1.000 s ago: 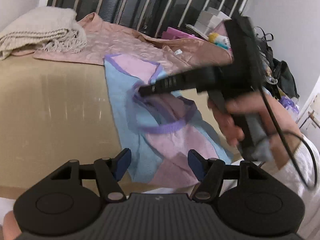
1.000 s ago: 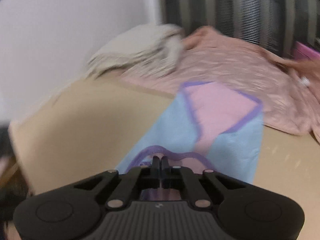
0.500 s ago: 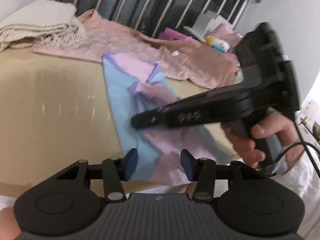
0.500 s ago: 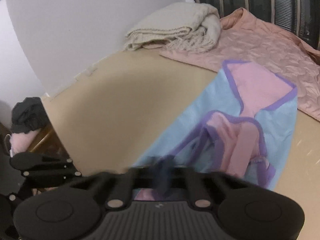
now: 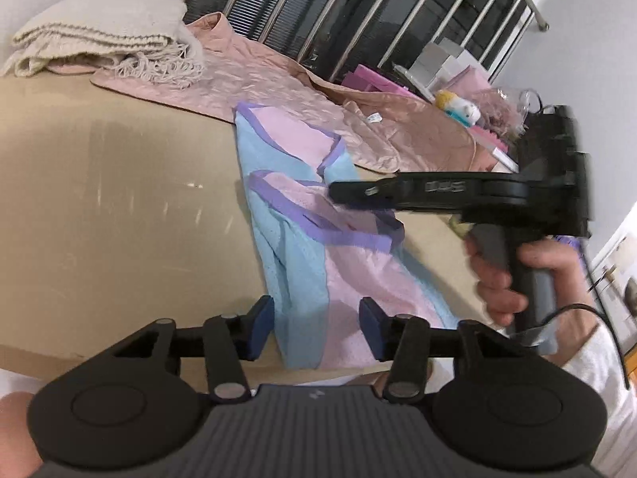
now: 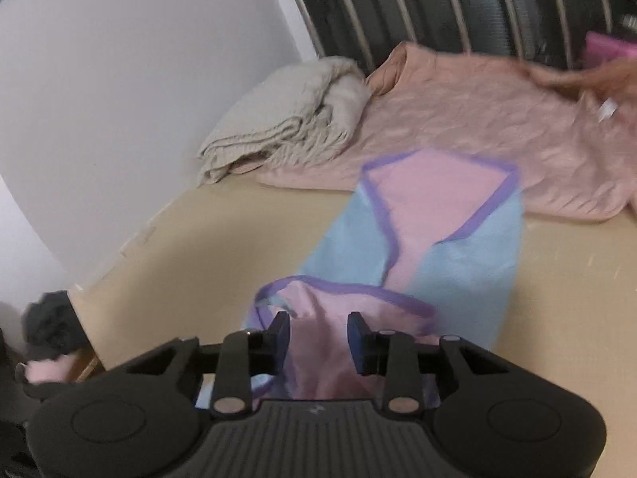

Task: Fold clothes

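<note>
A light blue and pink garment with purple trim lies lengthwise on the tan table, its near end at the table's front edge. My left gripper hovers over that near end, open, with cloth under the gap and neither pad pressing. A hand holds my right gripper from the right, above the garment's middle. In the right wrist view the right gripper has its jaws opening; a pink fold of the garment shows between them, loose, on the table.
A folded cream knitted blanket and a pink quilted cloth lie at the table's far side, in front of a metal railing. Boxes and a small toy crowd the far right. A dark bundle sits off the left edge.
The right gripper was shut on the purple-trimmed edge and held it up; it has since opened, and the fold now rests on the garment. The left jaws have narrowed.
</note>
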The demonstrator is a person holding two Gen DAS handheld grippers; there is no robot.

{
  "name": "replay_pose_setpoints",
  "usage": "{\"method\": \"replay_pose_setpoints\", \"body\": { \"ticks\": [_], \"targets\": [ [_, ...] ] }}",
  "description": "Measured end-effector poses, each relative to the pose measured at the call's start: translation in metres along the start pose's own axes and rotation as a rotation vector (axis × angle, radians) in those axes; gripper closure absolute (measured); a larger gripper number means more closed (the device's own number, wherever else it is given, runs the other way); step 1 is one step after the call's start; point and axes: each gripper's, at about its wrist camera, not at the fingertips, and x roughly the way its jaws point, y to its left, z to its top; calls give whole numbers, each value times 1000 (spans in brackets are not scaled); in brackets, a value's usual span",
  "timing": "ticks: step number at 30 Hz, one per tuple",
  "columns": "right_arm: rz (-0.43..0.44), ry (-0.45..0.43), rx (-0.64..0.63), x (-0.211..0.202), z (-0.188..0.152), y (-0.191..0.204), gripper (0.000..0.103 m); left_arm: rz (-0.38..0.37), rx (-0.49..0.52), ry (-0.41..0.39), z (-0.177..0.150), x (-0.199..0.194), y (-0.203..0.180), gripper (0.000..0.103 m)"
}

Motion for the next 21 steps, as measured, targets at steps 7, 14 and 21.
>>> {"method": "replay_pose_setpoints", "body": {
  "ticks": [7,14,21],
  "targets": [
    [-68,-58,-16,-59,-26,-18,66,-30,1,-20,19,6,0,52],
    [-166,-6,22,-34,-48,-17,103,35,74,13,16,34,-15,75],
    [-164,-75,46,-53,-42,-23,69,8,-43,-39,47,33,11,48]
  ]
}}
